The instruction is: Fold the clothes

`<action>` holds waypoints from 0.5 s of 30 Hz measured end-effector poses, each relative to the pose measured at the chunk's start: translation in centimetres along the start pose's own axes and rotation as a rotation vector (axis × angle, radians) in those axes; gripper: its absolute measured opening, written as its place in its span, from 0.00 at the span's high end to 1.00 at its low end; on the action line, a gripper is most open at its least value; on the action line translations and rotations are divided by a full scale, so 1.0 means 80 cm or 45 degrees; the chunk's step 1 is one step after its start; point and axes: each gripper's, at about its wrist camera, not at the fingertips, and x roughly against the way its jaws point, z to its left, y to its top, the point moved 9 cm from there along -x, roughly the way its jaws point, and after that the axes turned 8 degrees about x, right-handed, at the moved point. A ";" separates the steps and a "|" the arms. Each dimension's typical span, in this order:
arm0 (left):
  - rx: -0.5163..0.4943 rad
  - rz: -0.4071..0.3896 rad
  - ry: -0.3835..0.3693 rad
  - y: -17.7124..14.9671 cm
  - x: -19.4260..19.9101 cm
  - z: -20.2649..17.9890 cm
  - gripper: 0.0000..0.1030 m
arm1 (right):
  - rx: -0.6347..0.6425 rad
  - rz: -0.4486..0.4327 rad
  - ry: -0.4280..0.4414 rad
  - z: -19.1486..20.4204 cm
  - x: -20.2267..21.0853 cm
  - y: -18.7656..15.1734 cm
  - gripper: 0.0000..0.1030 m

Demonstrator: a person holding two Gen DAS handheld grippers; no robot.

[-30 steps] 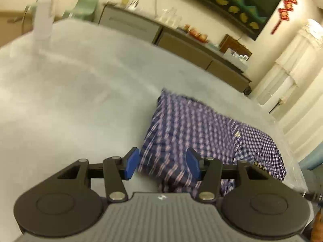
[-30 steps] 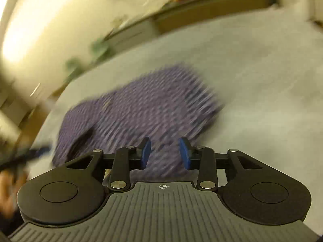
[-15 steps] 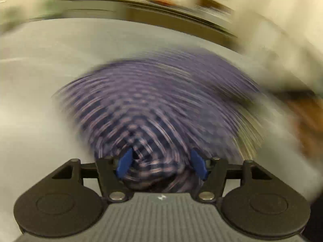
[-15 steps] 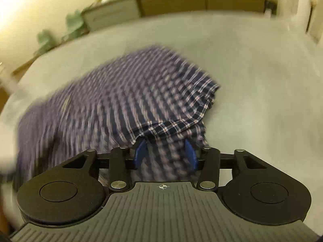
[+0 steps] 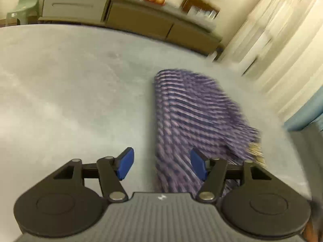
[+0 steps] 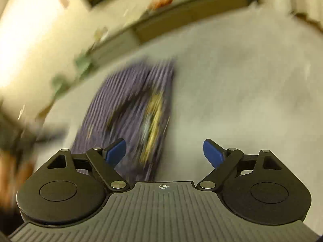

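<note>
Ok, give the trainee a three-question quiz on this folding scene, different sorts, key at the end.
1. True or false: the left gripper is clamped on the plaid shirt.
2. What does the shirt lie on? A) grey table B) green chair C) floor
3. Fill in: the right gripper stands ____.

Key: 1 false, its jaws have just been opening and neither pad presses the cloth; 2 A; 3 open, jaws just opening, nothing gripped.

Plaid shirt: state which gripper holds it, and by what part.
Neither. The left gripper and right gripper have just been opening; their jaws stand apart, nothing clamped. The plaid shirt lies folded on the table.
</note>
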 end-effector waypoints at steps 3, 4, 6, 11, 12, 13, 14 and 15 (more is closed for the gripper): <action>-0.015 0.020 -0.042 0.029 -0.043 -0.018 0.40 | 0.066 0.024 0.013 0.030 -0.014 -0.040 0.26; -0.005 0.020 -0.062 0.036 -0.052 -0.026 0.49 | 0.104 0.030 0.016 0.038 -0.019 -0.044 0.36; 0.016 -0.019 -0.029 0.042 -0.062 -0.032 0.79 | 0.192 0.067 0.030 0.051 -0.034 -0.042 0.65; 0.306 -0.215 0.108 0.009 -0.011 0.027 0.87 | 0.434 0.166 -0.044 0.028 -0.071 0.021 0.72; 0.368 -0.260 0.142 -0.006 0.009 0.040 0.86 | 0.500 0.173 -0.098 0.015 -0.084 0.048 0.73; 0.391 -0.282 0.155 -0.028 0.027 0.042 0.84 | 0.575 0.161 -0.161 0.003 -0.100 0.077 0.73; 0.402 -0.297 0.162 -0.052 0.044 0.039 0.82 | 0.652 0.134 -0.226 -0.008 -0.115 0.105 0.73; 0.392 -0.316 0.151 -0.071 0.060 0.036 0.78 | 0.714 0.090 -0.305 -0.019 -0.129 0.134 0.73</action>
